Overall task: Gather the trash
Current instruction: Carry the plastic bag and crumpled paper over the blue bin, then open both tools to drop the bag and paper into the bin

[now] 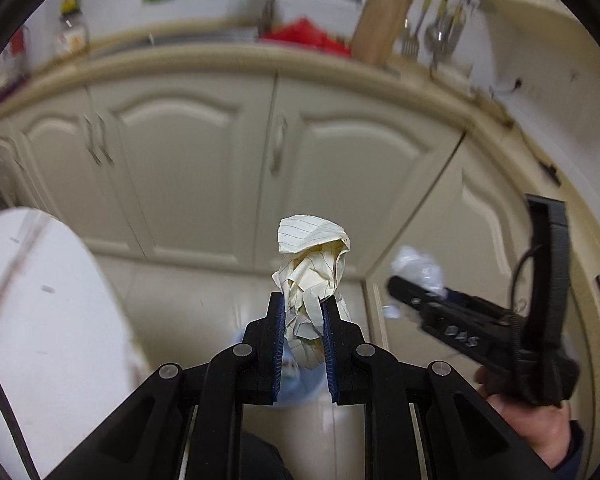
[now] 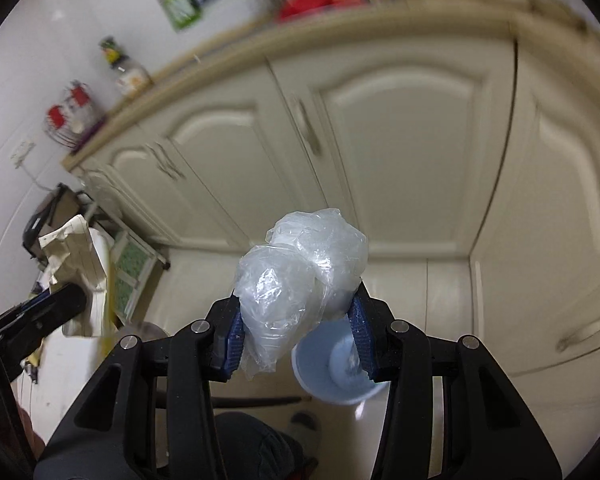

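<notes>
My left gripper [image 1: 302,300] is shut on a crumpled ball of lined cream paper [image 1: 314,264], held up in the air in front of the kitchen cabinets. My right gripper [image 2: 298,300] is shut on a crumpled clear plastic bag [image 2: 300,276]. The right gripper also shows in the left wrist view [image 1: 396,284] at the right, with the plastic bag [image 1: 418,268] at its tip. The left gripper with its paper [image 2: 80,264] shows at the left of the right wrist view. A light blue bin [image 2: 336,368] stands on the floor just below the right gripper; it shows faintly under the left gripper [image 1: 296,376].
Cream cabinet doors [image 1: 204,160] fill the background under a countertop [image 1: 220,56] with a red item [image 1: 304,34], a cutting board [image 1: 380,28] and hanging utensils. A white surface [image 1: 40,300] is at the left. The tiled floor [image 2: 420,292] lies below.
</notes>
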